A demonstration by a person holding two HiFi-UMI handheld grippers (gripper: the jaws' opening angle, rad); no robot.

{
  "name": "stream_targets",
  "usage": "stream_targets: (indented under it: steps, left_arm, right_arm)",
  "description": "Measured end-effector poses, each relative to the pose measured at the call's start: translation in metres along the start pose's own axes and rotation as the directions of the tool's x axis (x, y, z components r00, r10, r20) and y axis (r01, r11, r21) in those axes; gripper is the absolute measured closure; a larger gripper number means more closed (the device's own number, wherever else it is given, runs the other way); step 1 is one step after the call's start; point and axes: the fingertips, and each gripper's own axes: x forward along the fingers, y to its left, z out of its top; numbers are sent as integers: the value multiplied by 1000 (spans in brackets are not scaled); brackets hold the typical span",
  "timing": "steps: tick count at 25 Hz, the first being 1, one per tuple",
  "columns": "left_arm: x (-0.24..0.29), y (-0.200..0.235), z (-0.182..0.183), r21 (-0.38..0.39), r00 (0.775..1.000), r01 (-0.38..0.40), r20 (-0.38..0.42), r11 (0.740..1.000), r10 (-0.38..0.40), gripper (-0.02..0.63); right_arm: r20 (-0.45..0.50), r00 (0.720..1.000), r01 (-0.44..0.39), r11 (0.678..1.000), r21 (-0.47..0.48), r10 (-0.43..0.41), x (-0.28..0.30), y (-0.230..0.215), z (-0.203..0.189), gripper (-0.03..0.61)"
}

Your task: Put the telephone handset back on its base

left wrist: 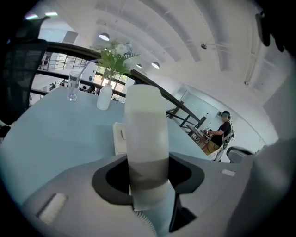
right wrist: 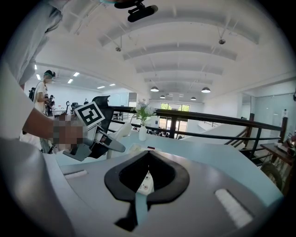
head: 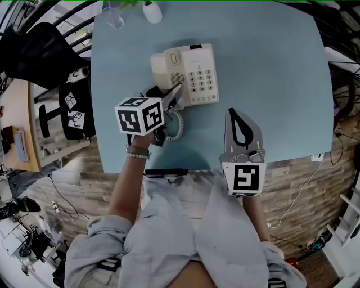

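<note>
Left gripper (head: 175,93) clamped on cream plastic handset (left wrist: 147,139), lining it up over beige push-button base (head: 200,76). Right gripper (head: 232,114) pinched closed, empty, parked clear on pale blue table (head: 281,84).

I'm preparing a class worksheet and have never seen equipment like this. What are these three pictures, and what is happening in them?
A person holds a hand-operated claw in each hand. One picture comes from a camera on the person's head, looking down. The other two come from cameras riding on the claws. On the blue table stand a telephone base, a glass and a small white vase. The left claw is shut on the cream handset, over the base's left side. The right claw is shut and empty.
</note>
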Motion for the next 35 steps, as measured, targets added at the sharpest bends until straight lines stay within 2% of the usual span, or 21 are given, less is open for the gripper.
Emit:
stream_targets:
  steps: [4,14,19,25,35]
  left_arm:
    - [8,9,2,-62,1000,-14,12,998,15,407]
    - [26,23,-2,-141,998,-57,3,988,58,407]
    - [35,23,-3,-181,999,-41,-2,983,41,407]
    - [43,30,-7,-223,998,-60,-26,973,56,407]
    - [50,30,-10,-218,995,-101,-31,971,96,407]
  right_arm:
    - [-1,1000,2,1000,3,-2,1,-1,-1,572]
    - [-5,1000,-3,1000,-4,3,1,-2,-3,572]
    - [-8,1000,-3,1000,-1,3,1,-2,-3,572]
    - [-9,1000,-4,1000,-8,4,0,0,-4,572]
    - [-17,1000,-6,1000,3,6,-1,3,-6,572]
